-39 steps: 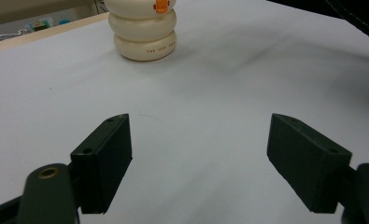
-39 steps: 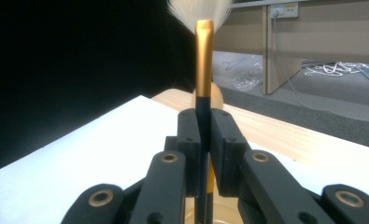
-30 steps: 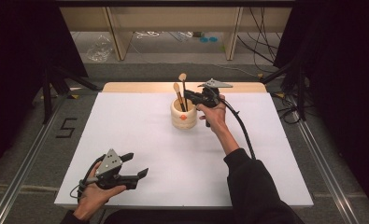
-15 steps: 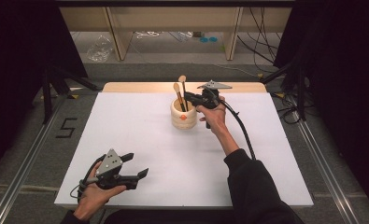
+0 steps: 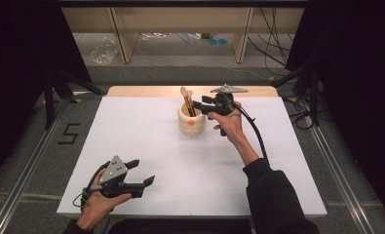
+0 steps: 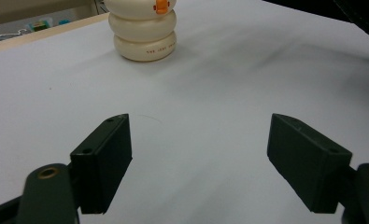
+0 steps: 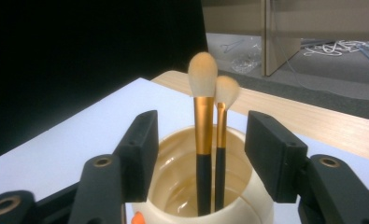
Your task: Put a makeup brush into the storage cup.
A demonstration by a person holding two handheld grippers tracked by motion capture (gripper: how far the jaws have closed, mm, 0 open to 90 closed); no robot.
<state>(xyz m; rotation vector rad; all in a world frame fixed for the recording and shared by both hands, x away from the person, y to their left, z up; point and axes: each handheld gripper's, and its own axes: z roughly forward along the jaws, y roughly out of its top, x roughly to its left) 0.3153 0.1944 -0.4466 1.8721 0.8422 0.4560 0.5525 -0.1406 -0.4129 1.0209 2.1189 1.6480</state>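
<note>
1. At the table's far middle, a cream ringed holder [image 5: 191, 121] is stood upright on the white sheet [image 5: 146, 146].
2. Two makeup brushes [image 7: 204, 140] are held upright inside it.
3. Above the holder's rim, the right gripper [image 7: 201, 158] is seen, its jaws having just been opening, both brushes untouched between them.
4. Near the front edge, the left gripper [image 5: 140, 173] is rested with jaws apart, nothing between them.

A glossy cream ceramic-looking holder [image 7: 205, 196], smooth and glazed inside, carries two brushes [image 7: 204, 140] with soft pale bristles, shiny copper-toned metal ferrules and matt black handles. The table [image 5: 151, 141] has a smooth, matt white top, edged at the far side by a pale wood strip [image 5: 146, 91]. The right gripper [image 7: 201, 149] and the left gripper [image 6: 201, 163] look like matt black plastic.
</note>
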